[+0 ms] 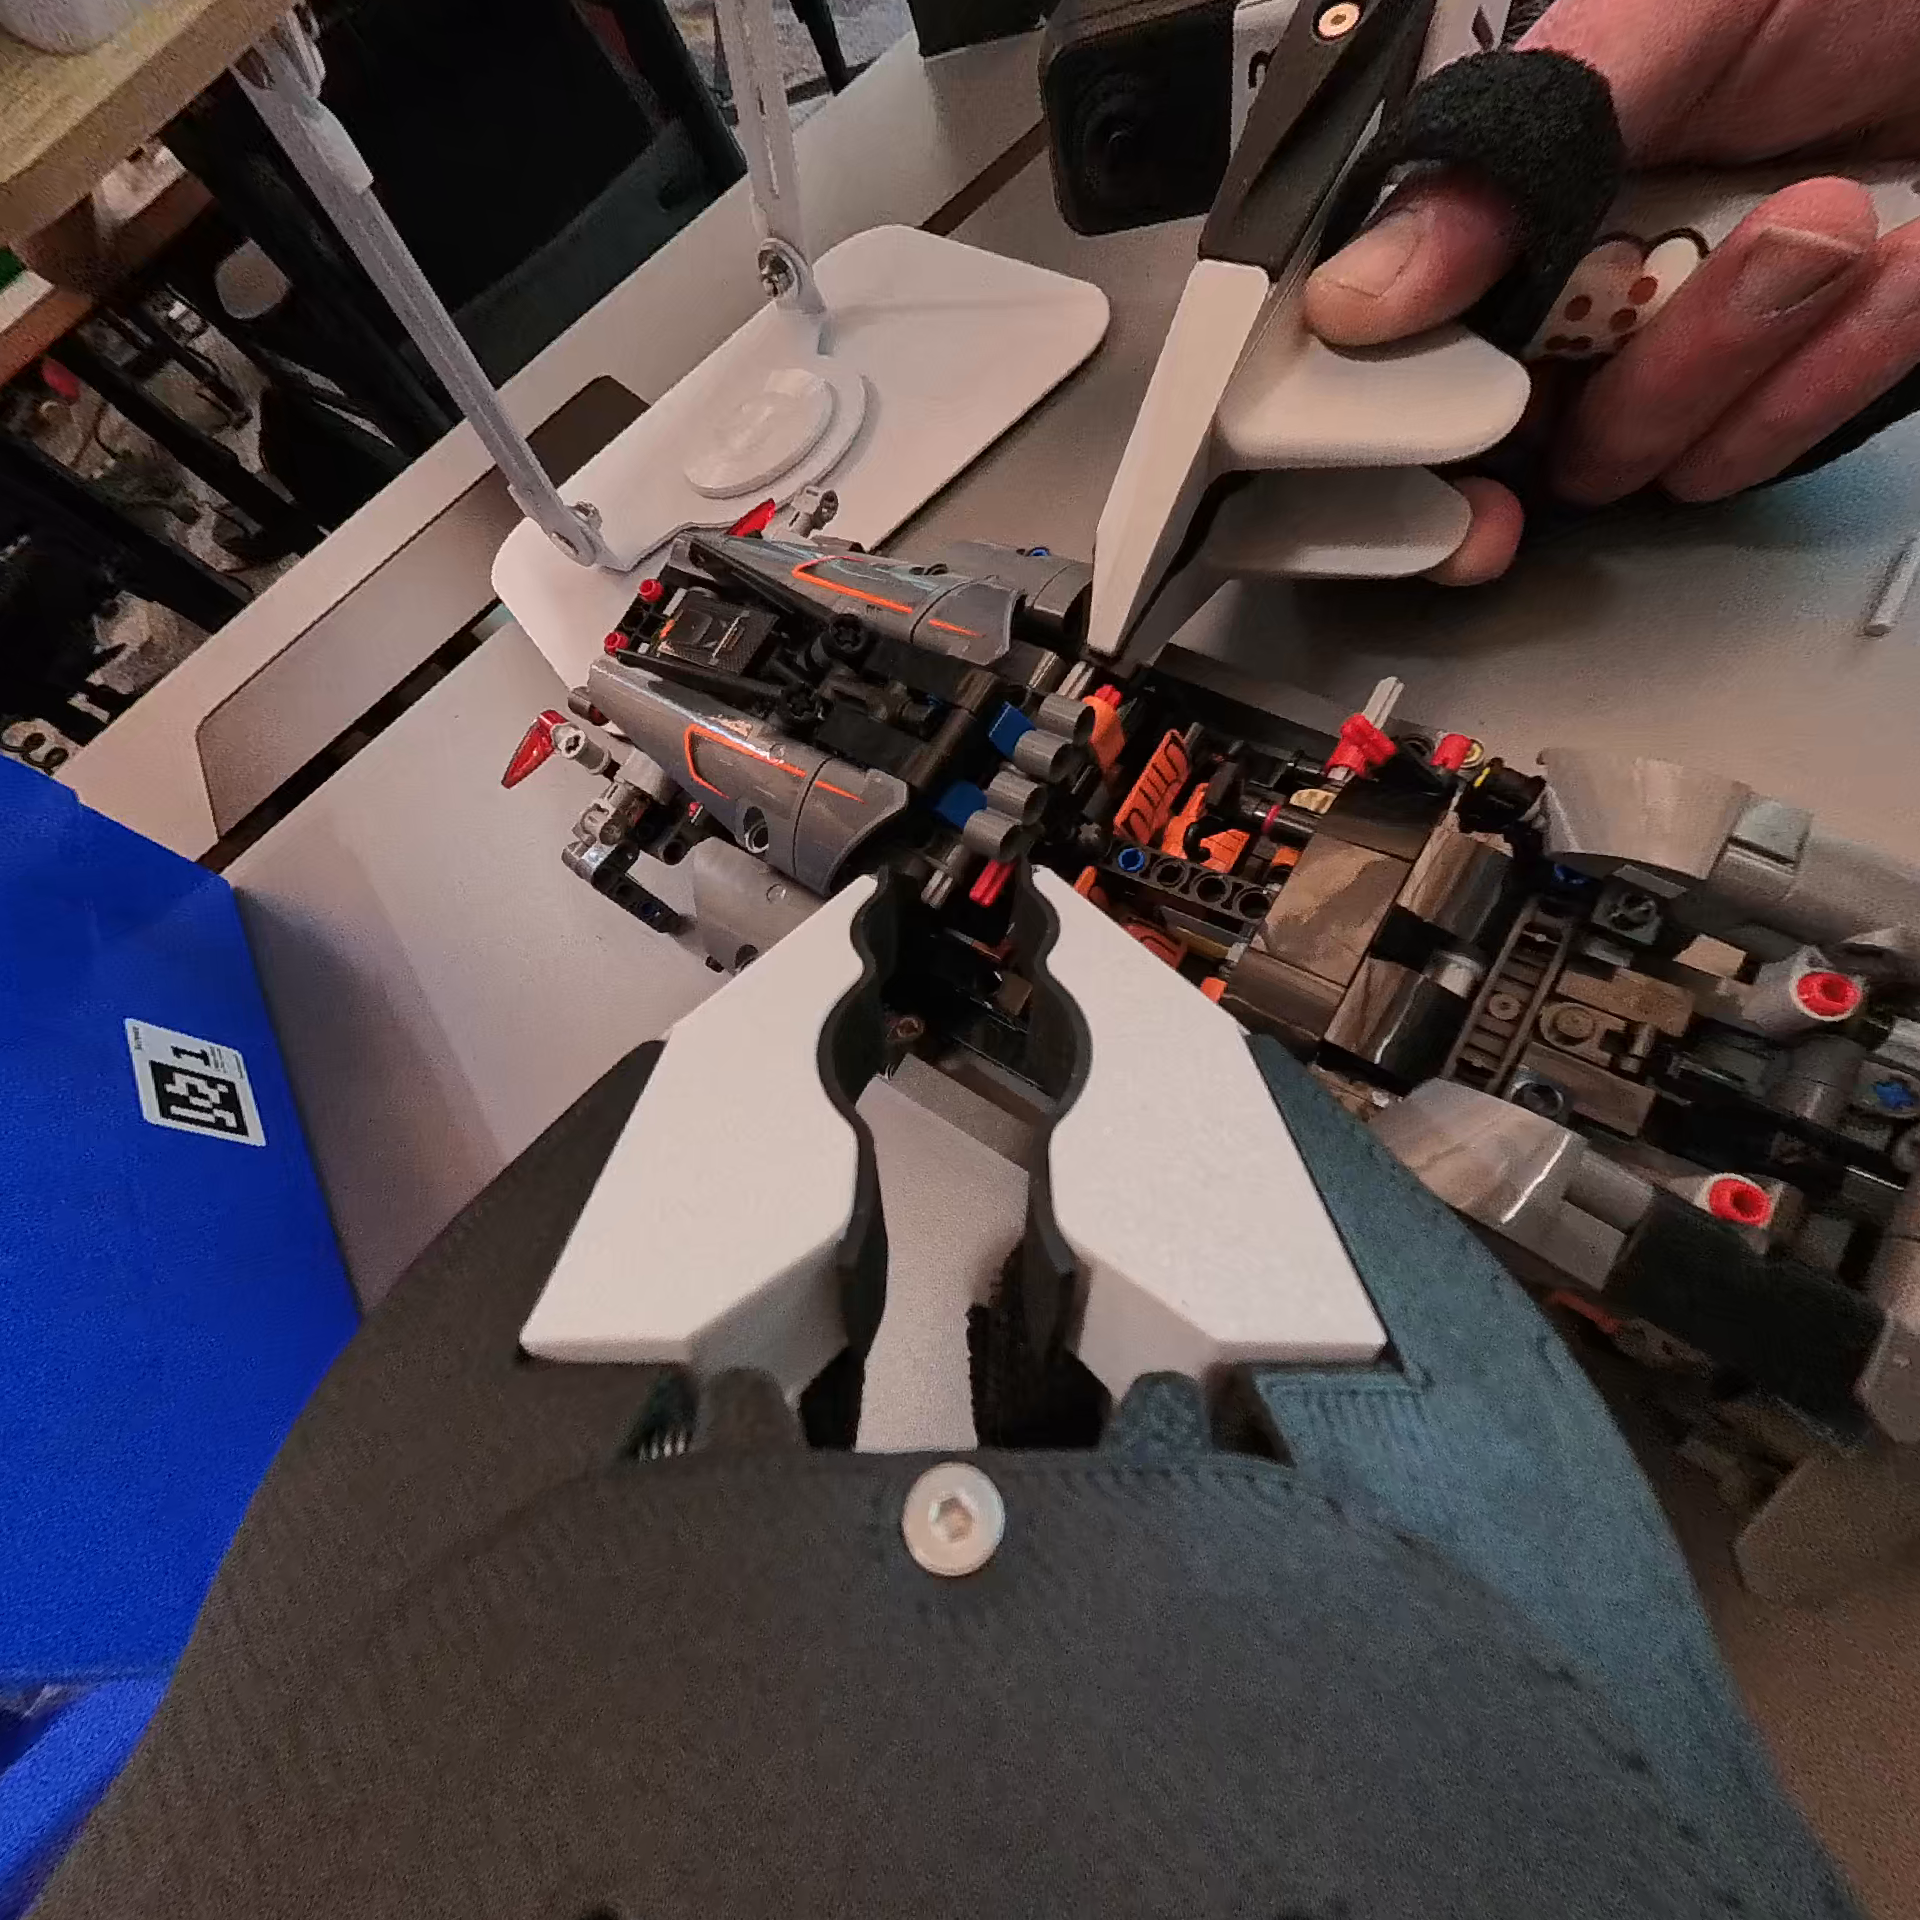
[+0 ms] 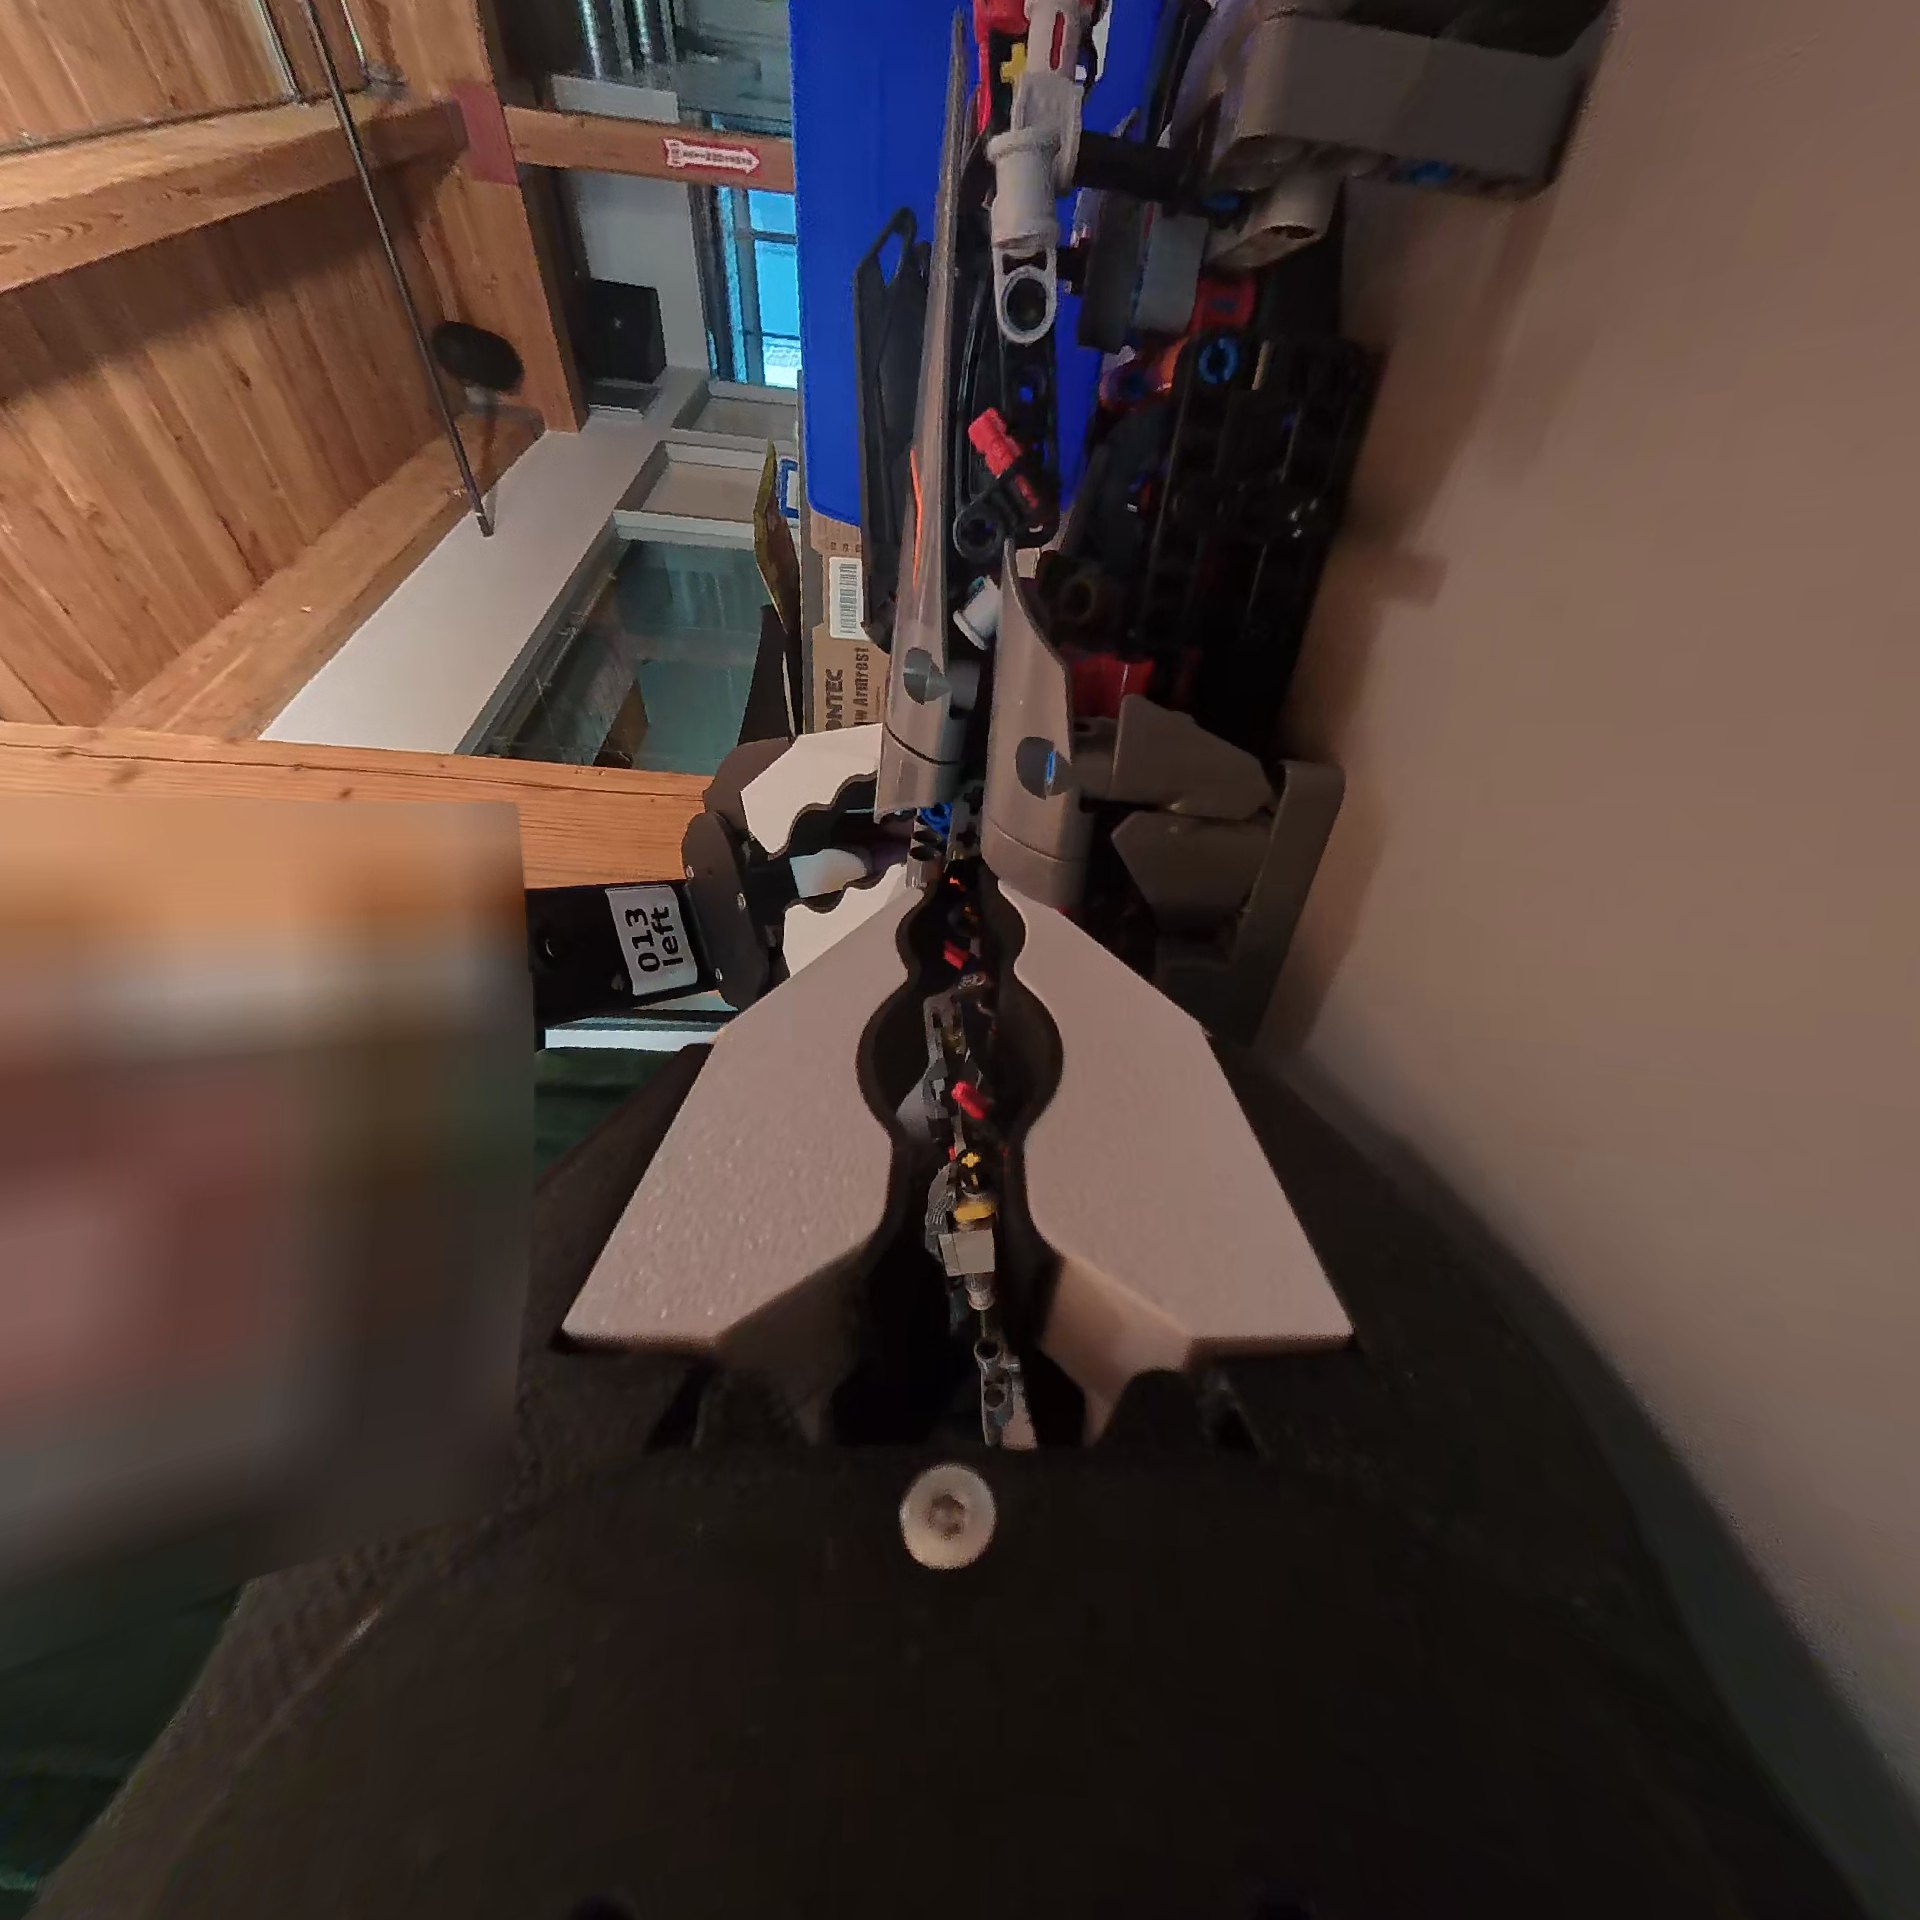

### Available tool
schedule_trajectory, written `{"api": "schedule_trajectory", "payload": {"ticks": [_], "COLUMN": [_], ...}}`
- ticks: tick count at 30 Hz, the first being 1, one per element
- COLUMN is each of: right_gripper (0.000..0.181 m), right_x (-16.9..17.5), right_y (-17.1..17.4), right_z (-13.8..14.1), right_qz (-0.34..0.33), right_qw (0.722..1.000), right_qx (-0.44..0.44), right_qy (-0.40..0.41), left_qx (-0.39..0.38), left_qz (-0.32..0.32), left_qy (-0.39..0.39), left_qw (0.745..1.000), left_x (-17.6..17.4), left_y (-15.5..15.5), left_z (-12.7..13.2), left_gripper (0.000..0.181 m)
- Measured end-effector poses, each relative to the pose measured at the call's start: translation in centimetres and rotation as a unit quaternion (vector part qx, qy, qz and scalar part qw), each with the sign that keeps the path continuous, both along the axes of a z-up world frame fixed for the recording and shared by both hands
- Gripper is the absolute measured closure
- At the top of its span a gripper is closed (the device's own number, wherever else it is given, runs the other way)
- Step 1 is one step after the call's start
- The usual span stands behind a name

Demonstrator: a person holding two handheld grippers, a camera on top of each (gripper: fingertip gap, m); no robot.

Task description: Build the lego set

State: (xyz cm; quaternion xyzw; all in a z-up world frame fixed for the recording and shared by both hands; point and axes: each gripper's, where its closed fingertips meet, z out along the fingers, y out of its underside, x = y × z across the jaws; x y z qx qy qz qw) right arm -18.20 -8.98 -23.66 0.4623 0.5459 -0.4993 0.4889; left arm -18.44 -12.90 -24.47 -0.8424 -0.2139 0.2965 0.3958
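Note:
A long grey, black and orange lego car model (image 1: pixel 1195 831) lies on the pale table (image 1: pixel 416 987). My left gripper (image 1: pixel 956 888) is at the model's near side, and its white fingers (image 1: pixel 727 1143) are closed on the model's edge, with black and red parts between the tips. My right gripper (image 1: pixel 1107 649), held by a hand (image 1: pixel 1714 312), comes down on the far side with its tips pinched on the model. In the right wrist view the right gripper (image 2: pixel 956 914) holds the model (image 2: pixel 1226 499) between its jaws, and the left gripper (image 2: pixel 831 831) shows just behind.
A blue bin (image 1: pixel 125 1143) with a sticker stands at the left, also in the right wrist view (image 2: pixel 862 208). A white stand base (image 1: pixel 914 343) with thin arms sits behind the model. A small pale rod (image 1: pixel 1891 592) lies on the table at the far right. My right fingertips sit around 5 cm from my left ones.

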Motion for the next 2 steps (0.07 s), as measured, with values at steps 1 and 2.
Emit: {"api": "schedule_trajectory", "payload": {"ticks": [1,2], "right_gripper": [0.179,0.179], "right_x": [-0.03,-0.04], "right_y": [-0.03,-0.05], "right_z": [0.00,-0.01], "right_qz": [0.001,0.000], "right_qw": [1.000,1.000], "right_qx": [0.000,0.000], "right_qy": [0.000,0.000], "left_qx": [-0.002,-0.002], "left_qz": [0.001,0.002], "left_qy": [0.001,0.002], "left_qw": [1.000,1.000], "left_x": [-0.03,-0.04], "left_y": [-0.04,-0.04], "left_z": [0.00,0.00], "left_gripper": [0.162,0.162]}}
